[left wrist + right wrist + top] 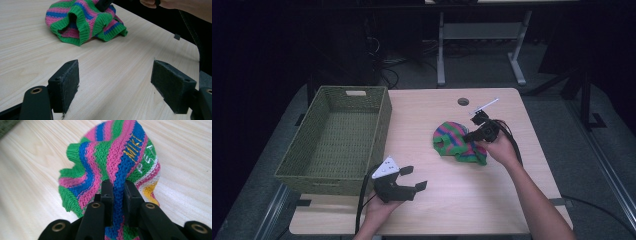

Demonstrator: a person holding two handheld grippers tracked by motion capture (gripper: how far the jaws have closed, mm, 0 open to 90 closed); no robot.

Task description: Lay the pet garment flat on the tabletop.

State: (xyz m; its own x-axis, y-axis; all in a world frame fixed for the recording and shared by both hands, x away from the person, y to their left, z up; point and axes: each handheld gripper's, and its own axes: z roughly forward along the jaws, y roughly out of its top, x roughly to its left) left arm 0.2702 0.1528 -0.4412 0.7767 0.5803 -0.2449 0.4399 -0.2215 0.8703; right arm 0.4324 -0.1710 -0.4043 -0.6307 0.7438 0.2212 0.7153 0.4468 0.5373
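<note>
A knitted garment [455, 142] striped in pink, green and blue lies bunched near the middle of the wooden table [427, 195]. My right gripper [472, 138] is shut on a fold of that garment [117, 167]; its two pads pinch the knit, which shows yellow and white lettering. My left gripper [416, 177] rests near the table's front left, by the basket's near corner, open and empty, with bare tabletop between its pads [65, 82]. From the left gripper view the garment [82, 22] lies farther off with the right hand above it.
A green woven basket [377, 125] stands on the left part of the table, open at the top. A round cable hole [463, 101] sits near the far edge. A desk frame [482, 45] stands beyond the table on the floor.
</note>
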